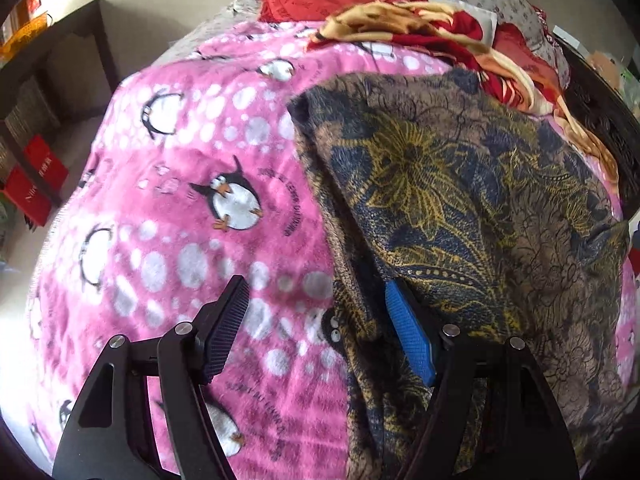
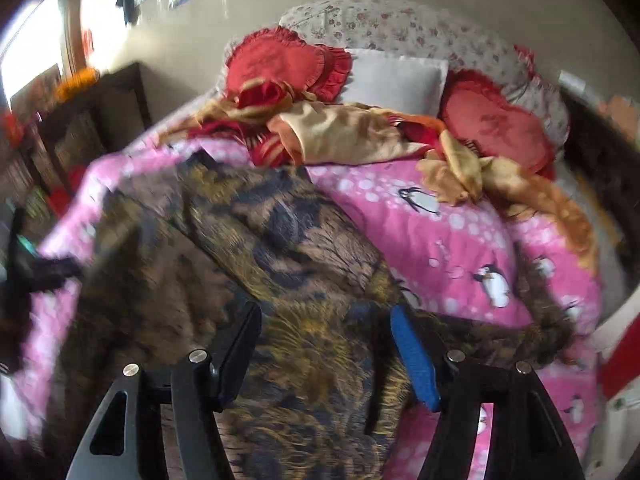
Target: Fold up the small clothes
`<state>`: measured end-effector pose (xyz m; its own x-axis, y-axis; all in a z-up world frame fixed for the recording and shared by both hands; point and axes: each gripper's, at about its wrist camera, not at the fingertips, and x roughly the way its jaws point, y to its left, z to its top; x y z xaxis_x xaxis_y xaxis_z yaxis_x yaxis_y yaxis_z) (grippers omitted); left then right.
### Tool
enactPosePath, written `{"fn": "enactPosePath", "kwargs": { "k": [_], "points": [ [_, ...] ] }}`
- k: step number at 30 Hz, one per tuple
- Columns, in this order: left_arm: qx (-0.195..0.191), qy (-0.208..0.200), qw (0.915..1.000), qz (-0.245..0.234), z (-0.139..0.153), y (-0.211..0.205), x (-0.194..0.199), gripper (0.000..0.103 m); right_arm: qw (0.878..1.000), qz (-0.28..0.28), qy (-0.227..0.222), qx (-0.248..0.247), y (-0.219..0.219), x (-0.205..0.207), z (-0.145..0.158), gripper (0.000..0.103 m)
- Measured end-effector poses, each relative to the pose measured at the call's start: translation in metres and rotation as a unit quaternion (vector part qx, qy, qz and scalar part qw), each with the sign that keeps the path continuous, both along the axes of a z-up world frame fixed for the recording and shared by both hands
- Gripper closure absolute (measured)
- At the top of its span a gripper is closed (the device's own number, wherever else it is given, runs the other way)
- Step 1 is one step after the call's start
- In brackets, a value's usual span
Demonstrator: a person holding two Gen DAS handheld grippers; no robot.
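Note:
A brown, navy and gold patterned garment (image 1: 460, 184) lies on the pink penguin blanket (image 1: 180, 168), one layer folded over another. My left gripper (image 1: 320, 320) is open at the garment's near left edge. Its black-padded finger (image 1: 228, 320) hangs over the blanket, while the blue-padded finger (image 1: 408, 340) sits tucked against the underside of the fold. In the blurred right wrist view, the garment (image 2: 256, 240) runs diagonally across the blanket (image 2: 440, 232). My right gripper (image 2: 326, 344) is open just above the cloth, with nothing pinched between the pads.
A crumpled gold and red blanket (image 2: 344, 128), red heart cushions (image 2: 276, 60), and a white pillow (image 2: 396, 76) fill the head of the bed. A dark shelf unit (image 1: 52, 80) and red boxes (image 1: 36, 184) stand on the floor to the left.

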<state>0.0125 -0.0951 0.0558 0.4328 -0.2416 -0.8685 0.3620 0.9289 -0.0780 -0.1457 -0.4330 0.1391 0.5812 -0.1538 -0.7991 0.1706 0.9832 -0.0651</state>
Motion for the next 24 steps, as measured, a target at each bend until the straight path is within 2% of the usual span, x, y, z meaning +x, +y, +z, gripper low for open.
{"fn": "enactPosePath", "kwargs": {
  "k": [2,4,6,7,8,11,15,17,18,21,22,24],
  "points": [
    [0.001,-0.011,0.9999,0.0,0.008,0.002,-0.005,0.032,0.999,-0.022,-0.001,-0.039,0.003,-0.001,-0.009,0.038],
    [0.004,-0.014,0.9999,-0.001,0.012,0.001,-0.008,0.032,0.999,-0.024,-0.002,-0.027,-0.002,0.002,-0.021,0.044],
    [0.003,-0.014,0.9999,-0.004,0.015,0.0,-0.01,0.032,0.999,-0.021,0.006,-0.029,-0.004,0.009,-0.03,0.086],
    [0.002,-0.015,0.9999,-0.006,0.016,-0.002,-0.011,0.032,0.999,-0.02,0.008,-0.034,-0.004,0.009,-0.033,0.092],
    [0.003,-0.017,0.9998,-0.008,0.017,-0.004,-0.011,0.032,0.999,-0.02,0.007,-0.032,-0.005,0.009,-0.032,0.101],
    [0.002,-0.03,0.9994,-0.014,0.023,-0.007,-0.015,0.032,0.999,-0.021,-0.031,-0.005,-0.005,-0.002,-0.01,0.102],
    [-0.002,-0.033,0.9993,-0.018,0.024,-0.018,-0.013,0.032,0.995,-0.053,-0.082,-0.018,-0.016,-0.013,0.025,0.102],
    [-0.003,-0.03,0.9994,-0.018,0.021,-0.024,-0.012,0.032,0.992,-0.094,-0.075,-0.029,-0.03,-0.008,0.024,0.102],
    [-0.004,-0.029,0.9994,-0.019,0.019,-0.028,-0.011,0.032,0.991,-0.117,-0.062,-0.018,-0.042,-0.002,0.017,0.102],
    [0.007,-0.026,0.9995,-0.018,0.012,-0.038,-0.01,0.032,0.99,-0.135,-0.036,0.022,-0.061,0.014,-0.007,0.101],
    [0.007,-0.024,0.9995,-0.019,0.011,-0.04,-0.01,0.032,0.989,-0.146,-0.022,0.018,-0.064,0.018,-0.013,0.099],
    [0.007,-0.026,0.9995,-0.02,0.009,-0.043,-0.011,0.032,0.987,-0.158,-0.028,0.007,-0.063,0.013,-0.012,0.092]
  ]
}}
